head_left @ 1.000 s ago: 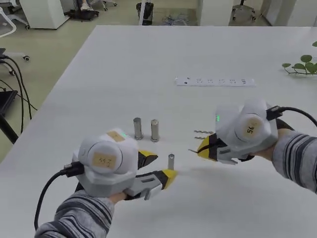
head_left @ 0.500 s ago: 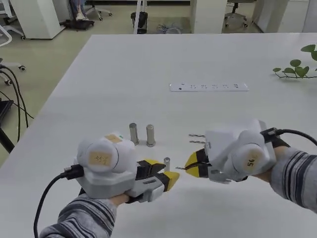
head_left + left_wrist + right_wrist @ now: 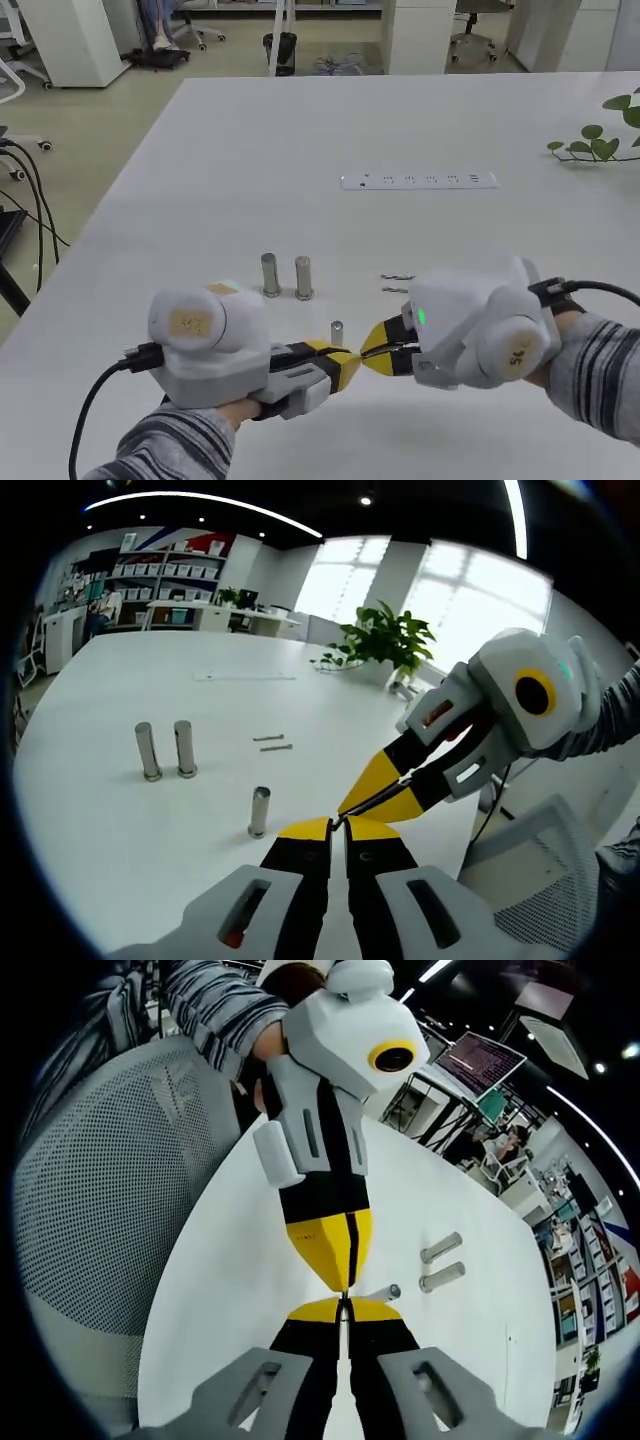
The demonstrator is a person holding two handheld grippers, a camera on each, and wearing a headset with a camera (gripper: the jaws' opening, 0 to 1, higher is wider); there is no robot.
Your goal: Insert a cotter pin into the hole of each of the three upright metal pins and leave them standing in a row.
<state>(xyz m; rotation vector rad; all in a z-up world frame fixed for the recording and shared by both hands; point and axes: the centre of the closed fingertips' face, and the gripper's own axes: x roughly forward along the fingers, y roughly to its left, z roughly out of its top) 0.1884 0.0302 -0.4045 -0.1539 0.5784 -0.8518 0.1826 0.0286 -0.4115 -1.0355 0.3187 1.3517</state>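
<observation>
Cotter pin (image 3: 352,808) clamped in closed R gripper (image 3: 367,354), low over worktop (image 3: 300,150), just beside nearest metal pin (image 3: 337,333). L gripper (image 3: 350,362) jaws closed too, tip-to-tip w/ R; can't tell if it grips. Other metal pins (image 3: 269,274) upright behind.

1 s ago my 2 tongs sit apart on the tabletop (image 3: 300,150). The left gripper (image 3: 348,362) is spread wide beside the lone metal pin (image 3: 337,332), and the right gripper (image 3: 372,352) is well off toward the right edge. Now the right one is across, running along the near edge, and the 2 pairs of yellow tips meet nose to nose just on the near-edge side of that pin. My left jaws, open 1 s ago, are now pressed together. The cotter pin (image 3: 362,805) in my right jaws now reaches the left tips; I cannot tell whether they pinch it.
</observation>
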